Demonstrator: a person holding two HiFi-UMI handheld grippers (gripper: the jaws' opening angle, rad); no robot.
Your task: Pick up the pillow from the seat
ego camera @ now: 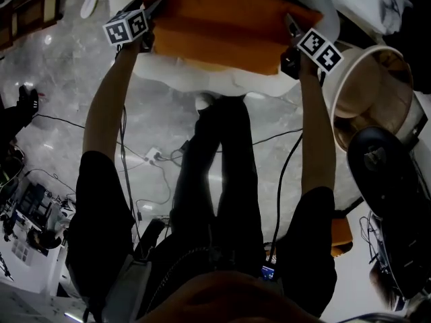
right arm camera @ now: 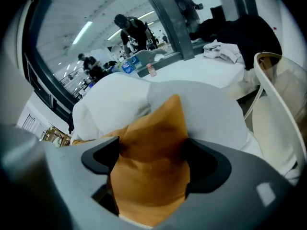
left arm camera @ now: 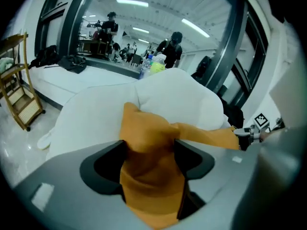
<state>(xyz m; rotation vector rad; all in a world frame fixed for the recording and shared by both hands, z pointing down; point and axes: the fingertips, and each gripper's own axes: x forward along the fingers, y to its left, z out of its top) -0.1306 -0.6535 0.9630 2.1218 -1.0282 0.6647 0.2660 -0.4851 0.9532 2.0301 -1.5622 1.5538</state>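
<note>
Lying across the white seat [ego camera: 176, 75], the orange pillow [ego camera: 222, 25] is being flanked at its two ends by the grippers. The left gripper [left arm camera: 150, 146] is clamping its jaws on one bunched corner of the pillow, while the right gripper [right arm camera: 152, 150] is holding its jaws spread wide, the opposite corner sitting between them.
</note>
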